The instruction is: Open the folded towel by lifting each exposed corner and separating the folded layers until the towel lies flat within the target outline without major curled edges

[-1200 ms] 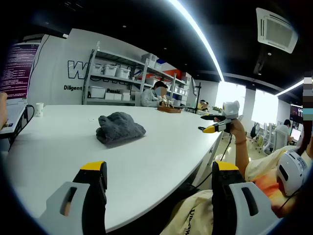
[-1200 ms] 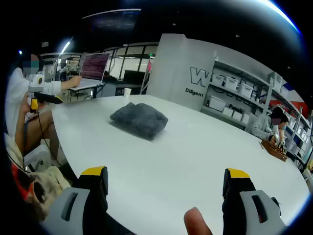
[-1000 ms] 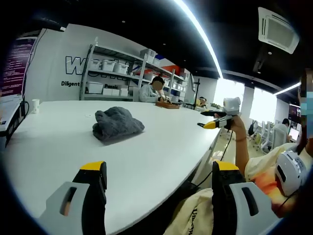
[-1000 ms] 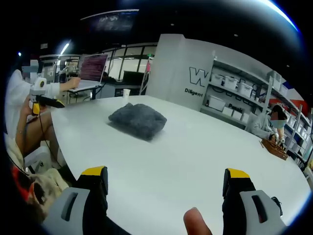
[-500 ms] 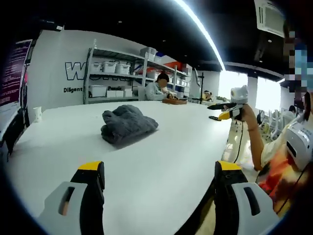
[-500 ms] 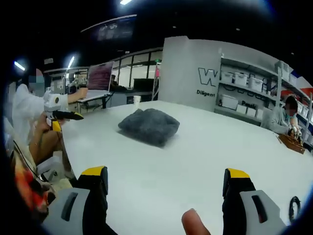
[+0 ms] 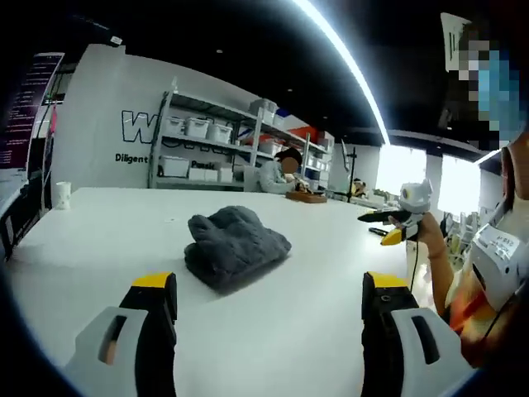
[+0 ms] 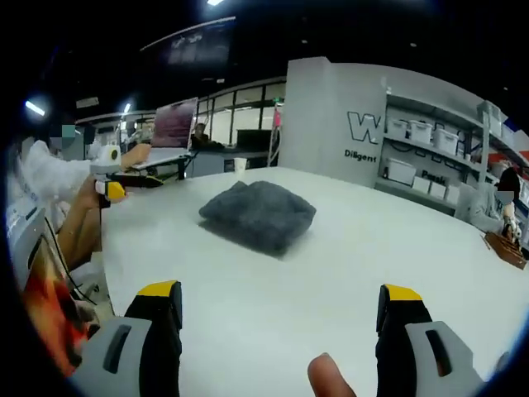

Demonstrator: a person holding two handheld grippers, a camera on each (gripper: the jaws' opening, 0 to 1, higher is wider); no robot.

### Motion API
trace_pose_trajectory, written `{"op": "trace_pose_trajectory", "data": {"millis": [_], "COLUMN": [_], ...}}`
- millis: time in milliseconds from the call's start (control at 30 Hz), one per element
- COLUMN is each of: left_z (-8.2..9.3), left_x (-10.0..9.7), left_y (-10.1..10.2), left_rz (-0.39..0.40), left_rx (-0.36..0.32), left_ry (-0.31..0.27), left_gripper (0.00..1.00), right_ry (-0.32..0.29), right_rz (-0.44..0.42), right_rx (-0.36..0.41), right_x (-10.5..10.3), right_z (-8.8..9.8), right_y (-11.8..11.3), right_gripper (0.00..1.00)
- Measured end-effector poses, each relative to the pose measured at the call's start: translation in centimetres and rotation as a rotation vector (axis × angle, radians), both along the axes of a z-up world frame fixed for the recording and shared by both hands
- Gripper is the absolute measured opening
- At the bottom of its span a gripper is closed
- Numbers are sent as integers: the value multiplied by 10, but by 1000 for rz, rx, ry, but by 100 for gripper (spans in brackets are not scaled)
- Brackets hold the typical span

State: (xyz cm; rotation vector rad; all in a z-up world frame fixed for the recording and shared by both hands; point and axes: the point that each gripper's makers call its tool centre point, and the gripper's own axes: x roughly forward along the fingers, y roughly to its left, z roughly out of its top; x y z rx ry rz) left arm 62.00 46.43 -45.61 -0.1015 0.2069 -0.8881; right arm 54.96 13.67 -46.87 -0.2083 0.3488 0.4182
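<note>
The towel (image 7: 237, 247) (image 8: 259, 213), grey and still folded in a soft heap, lies on the white table (image 7: 99, 231) (image 8: 347, 248), ahead of both grippers and touched by neither. The left gripper (image 7: 263, 289) hangs over the table edge with jaws wide apart, nothing between them. The right gripper (image 8: 281, 298) is likewise spread open and empty. Shelves (image 7: 198, 149) stand behind the table.

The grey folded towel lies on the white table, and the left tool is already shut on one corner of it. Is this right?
Not quite. The grey folded towel does lie on the white table, but the left tool is open and apart from it, with nothing between its jaws. The left gripper view shows this: the towel sits ahead of the yellow-tipped jaws, untouched.
</note>
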Motion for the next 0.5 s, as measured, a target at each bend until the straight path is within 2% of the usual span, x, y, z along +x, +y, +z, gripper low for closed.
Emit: {"op": "trace_pose_trajectory", "data": {"millis": [167, 267, 400, 500], "left_z": [-9, -13, -15, -14], "left_x": [5, 5, 8, 9], "left_y": [3, 2, 7, 10], "left_rz": [-1, -4, 15, 21], "left_rx": [38, 45, 55, 46], "left_ry": [37, 57, 71, 77], "left_gripper": [91, 91, 89, 89], "right_ry": [-37, -35, -25, -11], "right_rz": [4, 4, -25, -25], "right_rx": [0, -8, -29, -4], "right_x": [5, 10, 19, 26], "right_z": [14, 18, 16, 10], "right_y": [-4, -10, -21, -26], "right_gripper": [99, 99, 99, 99]}}
